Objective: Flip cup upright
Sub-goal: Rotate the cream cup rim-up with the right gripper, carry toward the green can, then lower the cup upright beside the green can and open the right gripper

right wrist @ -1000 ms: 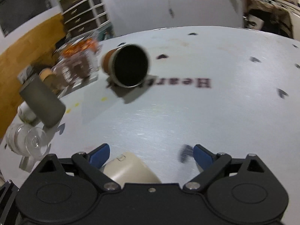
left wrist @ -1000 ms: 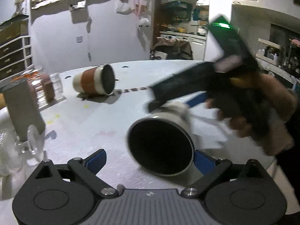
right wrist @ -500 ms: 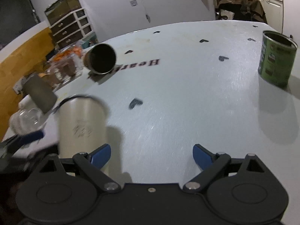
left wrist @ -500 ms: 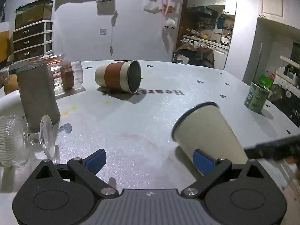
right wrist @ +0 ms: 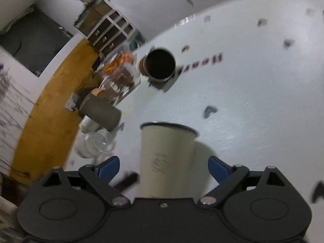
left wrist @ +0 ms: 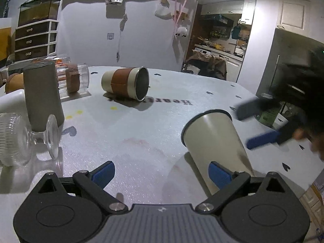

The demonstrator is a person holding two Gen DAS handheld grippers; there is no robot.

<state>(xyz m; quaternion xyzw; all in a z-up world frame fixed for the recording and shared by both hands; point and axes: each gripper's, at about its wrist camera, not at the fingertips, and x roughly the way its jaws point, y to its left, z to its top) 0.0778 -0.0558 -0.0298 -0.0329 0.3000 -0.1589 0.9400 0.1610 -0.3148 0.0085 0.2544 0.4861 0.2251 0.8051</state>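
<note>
**Cream cup stands on table**

On the table point(left wrist: 141, 141), the left gripper point(left wrist: 160, 174) hovers spread, the cream cup point(left wrist: 212, 141) beside its right finger. The right gripper point(right wrist: 162, 168), also spread, brackets the cup without touching it.

The white table point(left wrist: 141, 141) carries dark printed lettering. In the left wrist view it runs upside down from behind the lying brown-banded cup point(left wrist: 126, 83) toward the right; the exposed part reads "Heart" — the remainder sits in that cup's shadow and cannot be made out. In the right wrist view the same print is blurred, with only "He" clear. The cream cup point(right wrist: 168, 158) bears a faint embossed mark — too soft to read.
</note>
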